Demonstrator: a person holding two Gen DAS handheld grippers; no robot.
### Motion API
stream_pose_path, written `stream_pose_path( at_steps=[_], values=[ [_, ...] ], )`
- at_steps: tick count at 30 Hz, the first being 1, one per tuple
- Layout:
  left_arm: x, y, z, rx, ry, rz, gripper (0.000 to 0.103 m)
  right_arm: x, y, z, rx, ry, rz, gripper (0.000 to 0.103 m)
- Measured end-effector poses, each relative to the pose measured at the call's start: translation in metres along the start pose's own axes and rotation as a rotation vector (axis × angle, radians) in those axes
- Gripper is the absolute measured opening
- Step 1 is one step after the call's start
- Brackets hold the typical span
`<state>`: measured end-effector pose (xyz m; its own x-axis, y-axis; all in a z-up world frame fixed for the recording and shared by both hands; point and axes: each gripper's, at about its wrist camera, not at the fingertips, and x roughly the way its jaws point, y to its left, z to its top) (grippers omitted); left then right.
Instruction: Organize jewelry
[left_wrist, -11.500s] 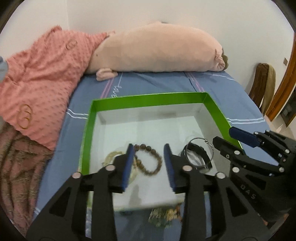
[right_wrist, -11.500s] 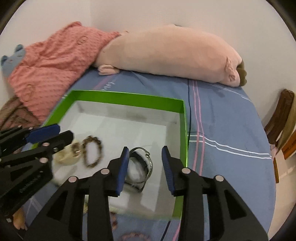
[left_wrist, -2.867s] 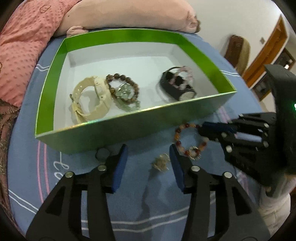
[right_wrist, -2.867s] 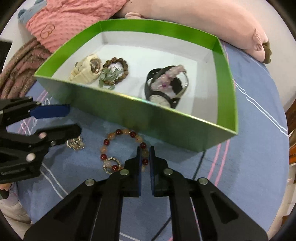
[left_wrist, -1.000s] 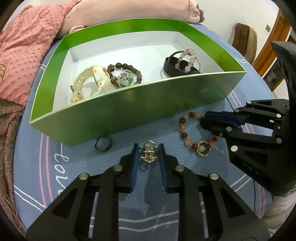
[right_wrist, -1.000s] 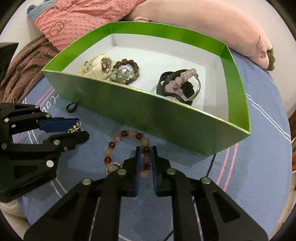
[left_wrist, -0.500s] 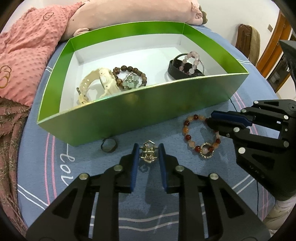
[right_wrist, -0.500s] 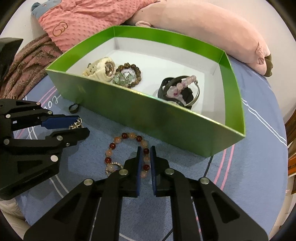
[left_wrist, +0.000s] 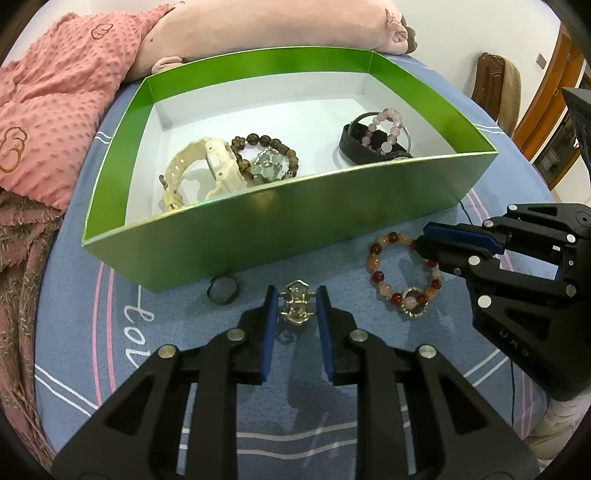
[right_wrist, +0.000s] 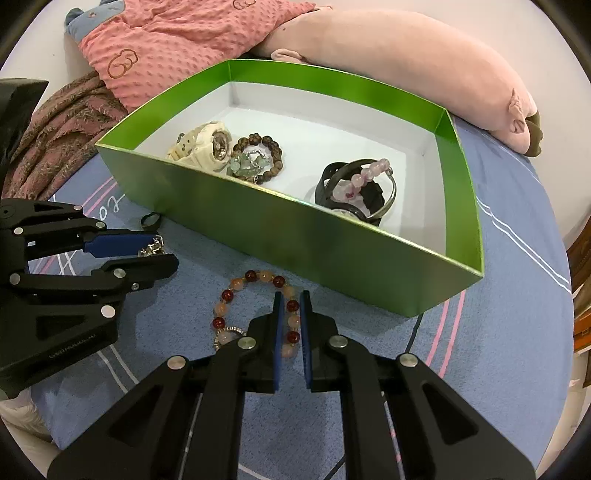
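Note:
My left gripper (left_wrist: 297, 302) is shut on a small gold ornament (left_wrist: 295, 291), and its shadow falls on the blue sheet just below. To the right lies a red and orange bead bracelet (left_wrist: 376, 275). My right gripper (right_wrist: 291, 301) is shut on the right side of that bracelet (right_wrist: 251, 276). Behind both stands the green box (left_wrist: 258, 229), which holds a cream watch (left_wrist: 207, 166), a brown bead bracelet (left_wrist: 266, 142) and a black watch (left_wrist: 354, 147) with pink beads on it. In the right wrist view the left gripper (right_wrist: 162, 251) sits at the left with the ornament (right_wrist: 151, 247).
A small dark ring (left_wrist: 223, 290) lies on the sheet in front of the box's near wall. A long pink plush (left_wrist: 277, 26) and a pink dotted blanket (left_wrist: 55, 92) lie behind the box. A brown throw (left_wrist: 18, 258) covers the left edge.
About three seconds ago the left gripper stood open around the gold ornament; now it is shut on it. Over the last second both grippers have kept their grip and barely moved.

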<state>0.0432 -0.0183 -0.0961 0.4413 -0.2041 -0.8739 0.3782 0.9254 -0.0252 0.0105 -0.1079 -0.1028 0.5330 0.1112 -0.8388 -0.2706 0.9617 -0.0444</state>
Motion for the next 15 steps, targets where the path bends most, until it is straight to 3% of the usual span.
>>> stream_pose_path(
  at_steps=[15],
  values=[
    [0.005, 0.003, 0.001, -0.003, 0.017, 0.007, 0.022, 0.012, 0.0, 0.001, 0.006, 0.034, -0.001, 0.016]
  ],
)
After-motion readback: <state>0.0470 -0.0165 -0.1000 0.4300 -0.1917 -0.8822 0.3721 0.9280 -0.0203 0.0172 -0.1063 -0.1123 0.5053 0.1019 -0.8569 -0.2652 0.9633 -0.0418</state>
